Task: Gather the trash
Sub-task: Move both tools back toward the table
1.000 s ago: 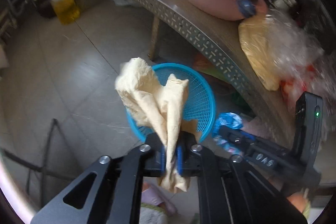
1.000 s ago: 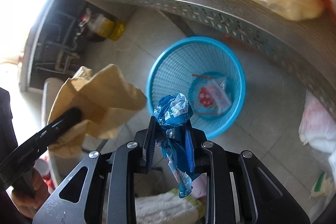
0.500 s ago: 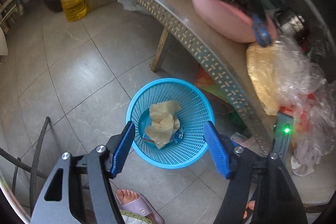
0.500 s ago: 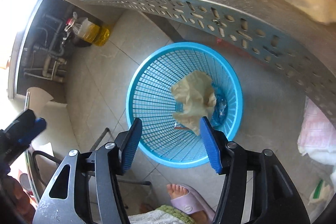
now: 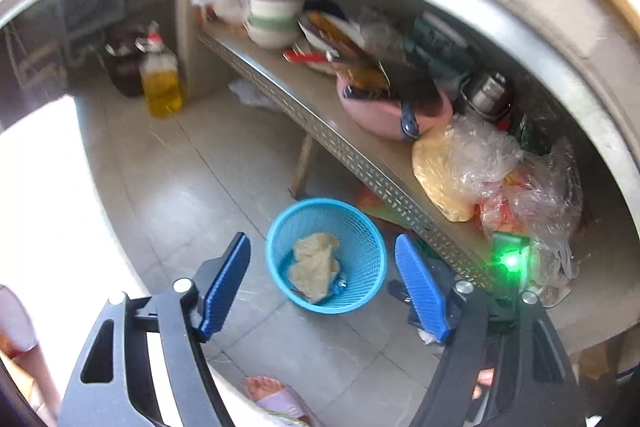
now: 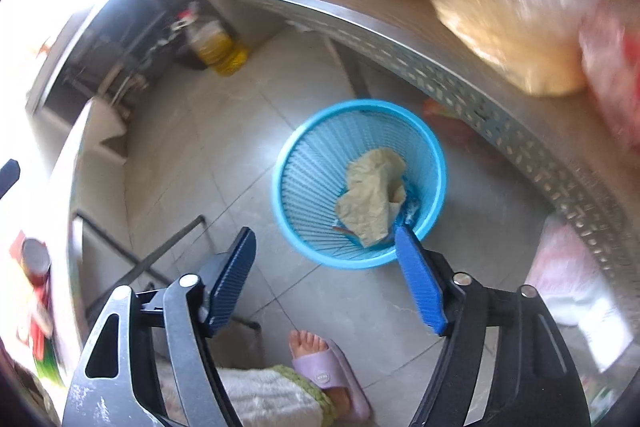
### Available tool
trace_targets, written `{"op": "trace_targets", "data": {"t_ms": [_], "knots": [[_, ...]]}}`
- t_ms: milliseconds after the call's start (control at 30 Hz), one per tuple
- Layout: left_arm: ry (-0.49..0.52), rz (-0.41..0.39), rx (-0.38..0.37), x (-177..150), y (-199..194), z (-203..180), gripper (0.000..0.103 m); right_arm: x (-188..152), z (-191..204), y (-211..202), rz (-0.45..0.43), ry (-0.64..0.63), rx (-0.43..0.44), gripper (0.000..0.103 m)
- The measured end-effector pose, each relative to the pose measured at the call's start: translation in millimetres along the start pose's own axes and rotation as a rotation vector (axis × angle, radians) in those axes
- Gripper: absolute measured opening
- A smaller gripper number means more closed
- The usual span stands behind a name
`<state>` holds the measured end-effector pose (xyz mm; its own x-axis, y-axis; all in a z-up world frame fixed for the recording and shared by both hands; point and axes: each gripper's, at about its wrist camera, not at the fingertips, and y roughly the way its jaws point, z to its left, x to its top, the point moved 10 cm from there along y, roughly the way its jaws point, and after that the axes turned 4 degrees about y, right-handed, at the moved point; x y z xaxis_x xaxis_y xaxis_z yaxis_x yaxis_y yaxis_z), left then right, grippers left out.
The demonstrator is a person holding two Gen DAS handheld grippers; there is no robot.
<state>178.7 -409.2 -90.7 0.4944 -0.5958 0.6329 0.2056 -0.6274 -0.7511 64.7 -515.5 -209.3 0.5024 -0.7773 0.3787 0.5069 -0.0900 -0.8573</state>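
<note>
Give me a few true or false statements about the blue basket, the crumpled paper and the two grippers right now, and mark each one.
1. The crumpled tan paper lies inside the blue basket. True.
2. The left gripper is clamped on the paper. False: its jaws have just been opening and nothing is between them.
3. The basket stands on the tiled floor, beside the perforated metal shelf. True.
4. The right gripper holds a blue wrapper. False: its jaws have just been opening and are empty.
5. The basket sits on top of the shelf. False: it is on the floor.
</note>
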Motion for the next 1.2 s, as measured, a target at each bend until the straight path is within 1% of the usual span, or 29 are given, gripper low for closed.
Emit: {"op": "trace_targets", "data": {"t_ms": [33,100,167,233,300,400,467,500,600,700,867,933,967,1033,1067,1200], "knots": [[-0.001,-0.019,0.015,-5,-16,4,0.075,0,10,-7,-0.011,-0.027,0.006,0.076],[-0.004,-0.055,0.039,-13,-42,10,0.079,0,30,-27,-0.039,-0.095,0.016,0.081],[-0.015,-0.095,0.087,-24,-73,20,0.081,2,51,-45,-0.072,-0.158,0.021,0.085],[-0.031,-0.124,0.112,-34,-97,28,0.085,-2,71,-64,-0.104,-0.211,0.037,0.090],[-0.063,-0.156,0.144,-44,-122,38,0.091,-2,92,-82,-0.145,-0.263,0.043,0.095],[-0.096,-0.212,0.162,-59,-159,50,0.097,-5,123,-99,-0.187,-0.331,0.042,0.095],[-0.119,-0.240,0.173,-73,-184,58,0.097,-11,144,-109,-0.213,-0.380,0.041,0.095],[-0.132,-0.251,0.175,-80,-195,61,0.097,-15,153,-111,-0.217,-0.406,0.026,0.095],[-0.170,-0.272,0.216,-102,-225,76,0.097,-26,181,-115,-0.239,-0.489,-0.006,0.095],[-0.218,-0.270,0.267,-130,-253,90,0.097,-41,207,-117,-0.257,-0.560,0.018,0.095],[-0.364,-0.321,0.310,-176,-299,123,0.097,-59,242,-105,-0.238,-0.662,0.030,0.095],[-0.416,-0.345,0.309,-193,-314,135,0.097,-70,254,-103,-0.199,-0.674,0.091,0.095],[-0.432,-0.352,0.306,-199,-320,140,0.097,-74,260,-104,-0.178,-0.671,0.140,0.095],[-0.459,-0.366,0.319,-214,-330,152,0.097,-80,274,-109,-0.131,-0.651,0.277,0.095],[-0.469,-0.375,0.326,-221,-335,157,0.097,-82,281,-111,-0.113,-0.634,0.327,0.095],[-0.495,-0.394,0.383,-242,-348,175,0.097,-87,312,-103,0.009,-0.602,0.456,0.095]]}}
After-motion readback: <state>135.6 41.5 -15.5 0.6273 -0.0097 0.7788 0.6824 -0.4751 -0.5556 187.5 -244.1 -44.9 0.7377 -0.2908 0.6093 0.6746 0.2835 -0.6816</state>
